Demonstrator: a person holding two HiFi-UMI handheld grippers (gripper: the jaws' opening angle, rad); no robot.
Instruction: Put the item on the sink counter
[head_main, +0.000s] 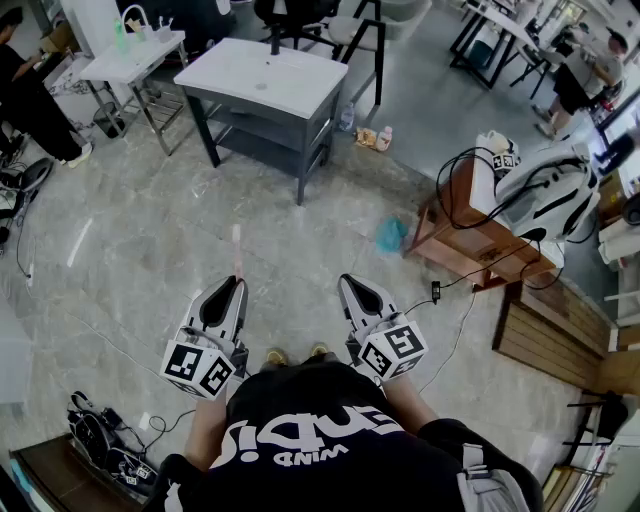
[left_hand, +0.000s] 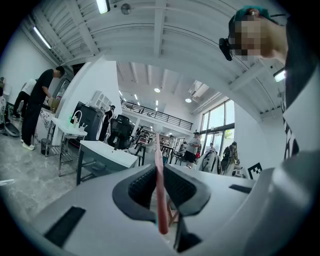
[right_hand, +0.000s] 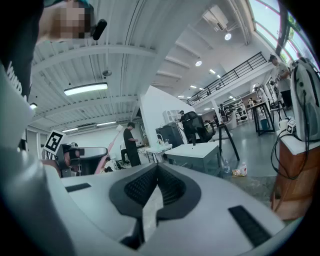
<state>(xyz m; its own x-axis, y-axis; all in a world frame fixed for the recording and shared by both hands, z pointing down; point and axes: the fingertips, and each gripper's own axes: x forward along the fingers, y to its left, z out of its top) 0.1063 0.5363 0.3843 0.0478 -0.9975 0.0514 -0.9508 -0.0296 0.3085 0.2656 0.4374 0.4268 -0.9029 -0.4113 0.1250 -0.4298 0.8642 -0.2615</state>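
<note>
Two ribbed pads (left_hand: 142, 186) of the left gripper (left_hand: 159, 176) are clamping a thin pink stick (left_hand: 160, 200), which looks like a toothbrush, gripping it near its rear end. Its long axis is running in line with the jaws, pointing forward and away from the person, with the paler far tip angling a little upward. It is aiming toward the white sink counter (head_main: 262, 75), which is standing well apart from it across the grey marble floor (head_main: 130, 260). The right gripper (right_hand: 157, 172) is hovering just beside the left one at about the same height, its jaws pressing together with nothing between them. Farther out, a wooden cabinet (head_main: 470, 235) draped with black cables is sitting to the right, and a person in black (head_main: 30, 100) is standing at the far left.
</note>
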